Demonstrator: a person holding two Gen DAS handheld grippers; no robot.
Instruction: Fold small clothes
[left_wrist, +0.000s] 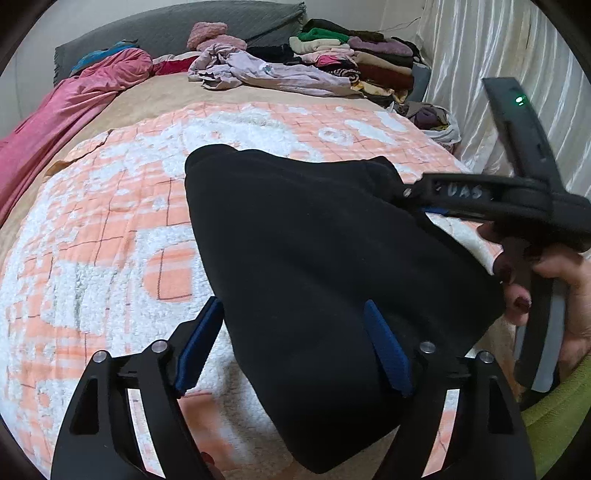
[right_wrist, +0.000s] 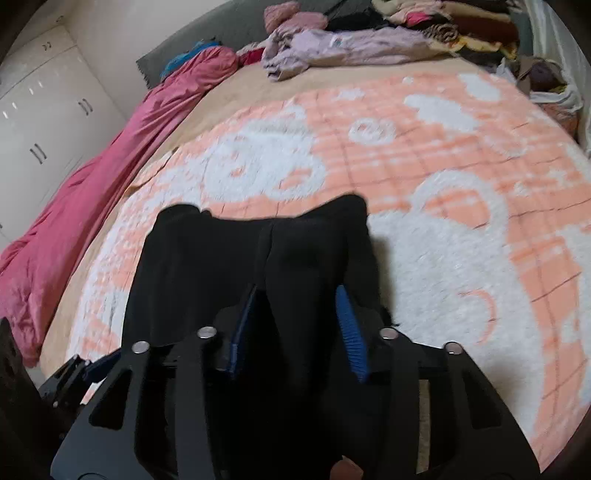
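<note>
A bed (left_wrist: 155, 96) fills the room, spread with a peach-and-white fleece blanket (left_wrist: 110, 221) over a tan sheet. A grey headboard (left_wrist: 177, 26) stands behind, white curtains (left_wrist: 480, 48) hang alongside, and white cupboards (right_wrist: 48, 122) (dark handles) line the far wall.

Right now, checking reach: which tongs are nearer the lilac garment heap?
Neither clearly. Both the left tongs and right tongs are at the black garment, far from the lilac garment heap.
</note>
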